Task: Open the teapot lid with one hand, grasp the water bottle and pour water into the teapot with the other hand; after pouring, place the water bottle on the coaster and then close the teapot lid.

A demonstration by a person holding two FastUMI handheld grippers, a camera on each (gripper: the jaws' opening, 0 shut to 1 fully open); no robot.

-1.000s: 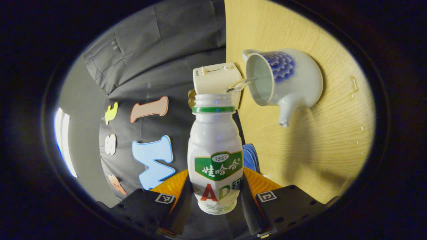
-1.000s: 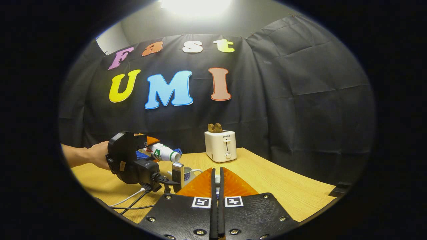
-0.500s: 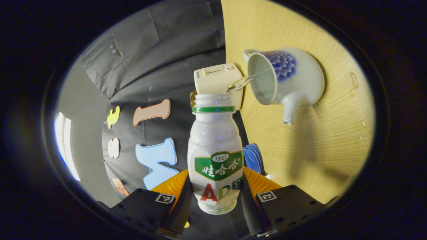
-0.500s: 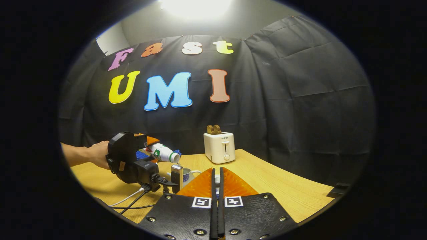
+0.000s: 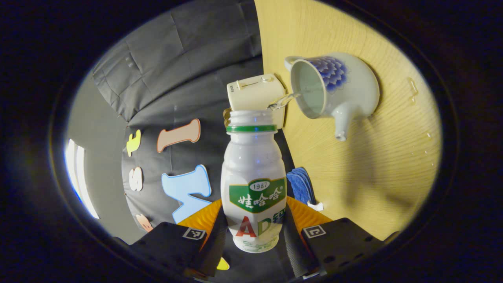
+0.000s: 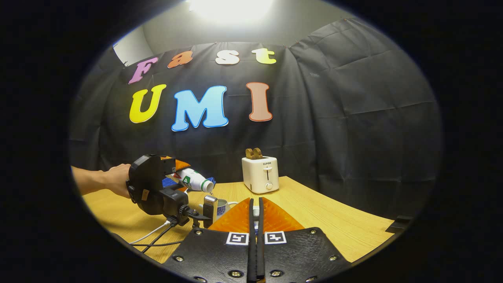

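Note:
My left gripper is shut on a white water bottle with a green label, held tipped on its side. A thin stream of water runs from its open mouth into the open white teapot with blue flowers. In the right gripper view the tipped bottle hangs over the teapot, held by the left gripper and a hand. My right gripper is raised and shut. A small white piece of the teapot lid shows between its fingers. A blue coaster lies beyond the bottle.
A cream toaster with toast stands at the back of the wooden table. Water drops lie on the wood past the teapot. Cables trail from the left gripper across the table's front.
The water keeps running into the teapot. The left gripper with the bottle has shifted slightly; the teapot sits a little higher in its view. The right gripper has hardly moved.

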